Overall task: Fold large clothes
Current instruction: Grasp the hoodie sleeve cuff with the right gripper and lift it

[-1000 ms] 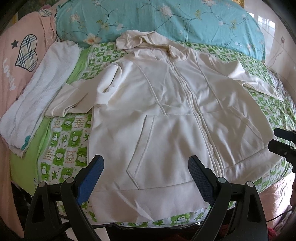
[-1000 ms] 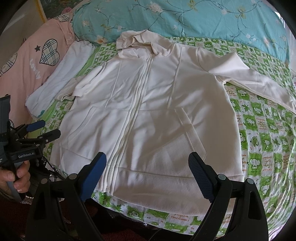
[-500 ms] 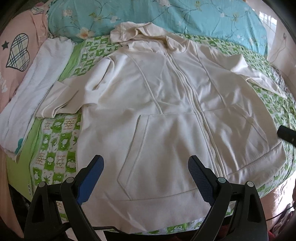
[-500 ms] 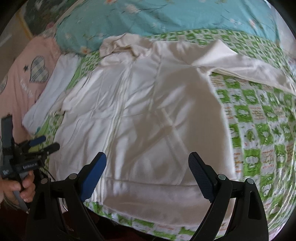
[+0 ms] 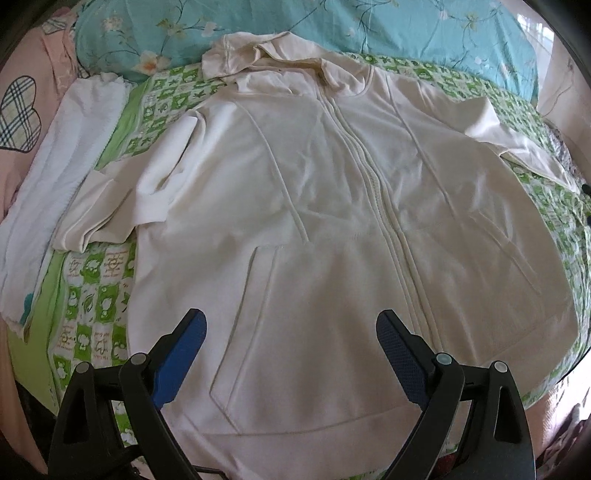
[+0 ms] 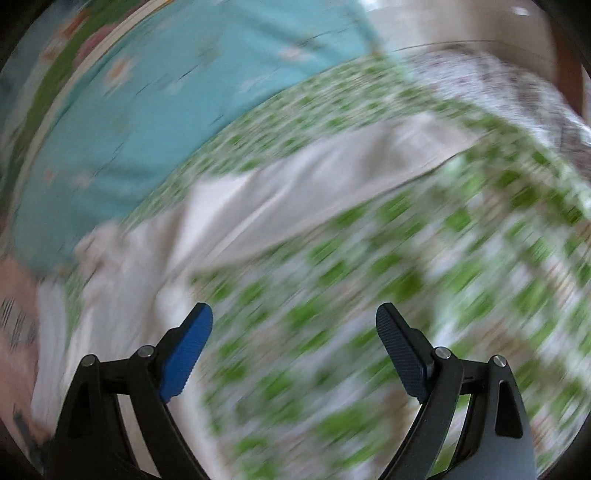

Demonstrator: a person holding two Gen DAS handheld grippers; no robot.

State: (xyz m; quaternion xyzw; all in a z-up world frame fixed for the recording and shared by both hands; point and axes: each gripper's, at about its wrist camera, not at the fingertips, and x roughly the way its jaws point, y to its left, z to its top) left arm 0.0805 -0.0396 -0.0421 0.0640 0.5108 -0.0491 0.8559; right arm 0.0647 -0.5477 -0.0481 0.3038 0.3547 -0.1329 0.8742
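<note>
A cream zip-up hoodie (image 5: 332, 206) lies spread face up on the green patterned bed sheet (image 5: 96, 295), hood toward the pillow. Its left sleeve (image 5: 122, 199) is folded in beside the body; its right sleeve (image 5: 524, 155) stretches out to the right. My left gripper (image 5: 291, 332) is open and empty, hovering above the hoodie's lower hem and pocket. In the blurred right wrist view, my right gripper (image 6: 295, 325) is open and empty above the sheet, with the outstretched sleeve (image 6: 332, 173) ahead of it.
A blue floral pillow (image 5: 332, 26) lies along the head of the bed. A folded white towel (image 5: 62, 155) and a pink cushion with a plaid heart (image 5: 18, 107) lie at the left. The bed's edge drops off at the right.
My left gripper has moved forward and lower over the hoodie's hem. My right gripper has swung fast to the right, from the hoodie's body toward the outstretched sleeve; its view is now motion-blurred.
</note>
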